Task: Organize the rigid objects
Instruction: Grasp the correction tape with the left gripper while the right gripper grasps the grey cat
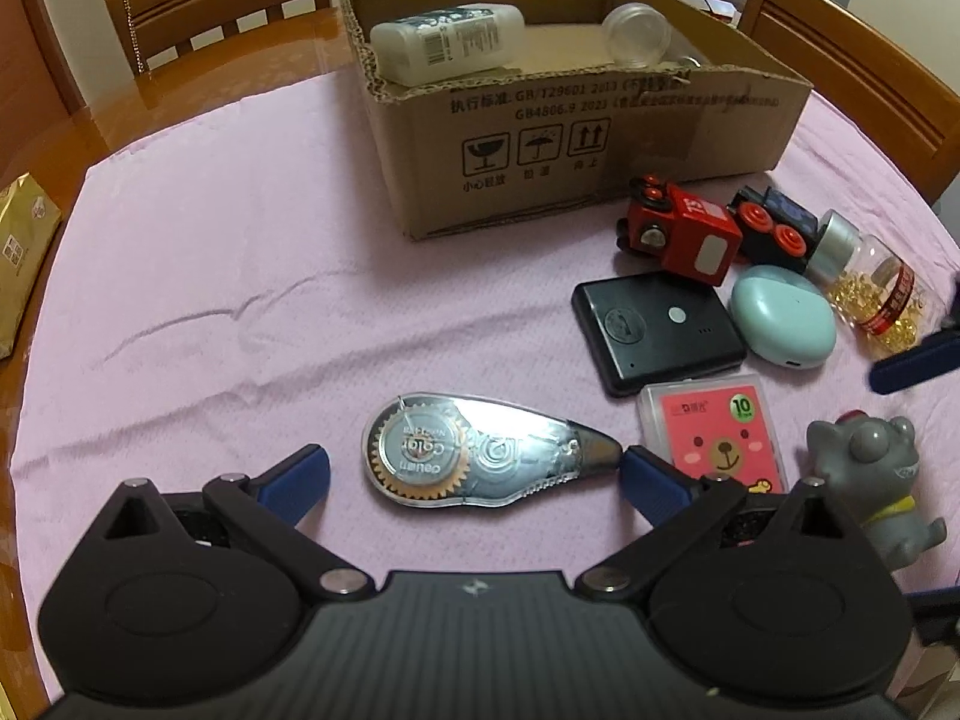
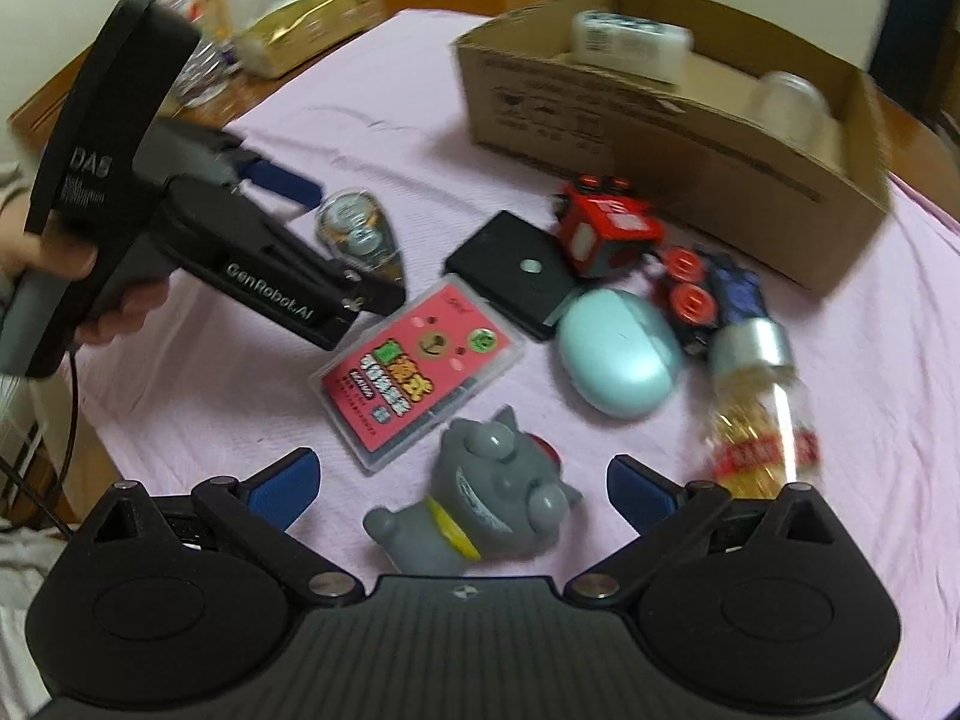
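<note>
Wooden table (image 1: 72, 138) covered by a pink cloth (image 1: 240, 276). Directly ahead of the left tool, between its blue tips, lies a clear correction-tape dispenser (image 1: 480, 450); beyond it stands an open cardboard box (image 1: 576, 144). To that tool's right — a pink card case (image 1: 714, 426), a black flat device (image 1: 654, 330), a mint oval case (image 1: 783, 315), a red toy train car (image 1: 678, 228), a dark toy train car (image 1: 774, 228) and a jar of gold clips (image 1: 870, 288) lying on its side. A grey cat figurine (image 2: 486, 504) lies between the right tool's tips. Far left — a gold package (image 1: 18, 252).
</note>
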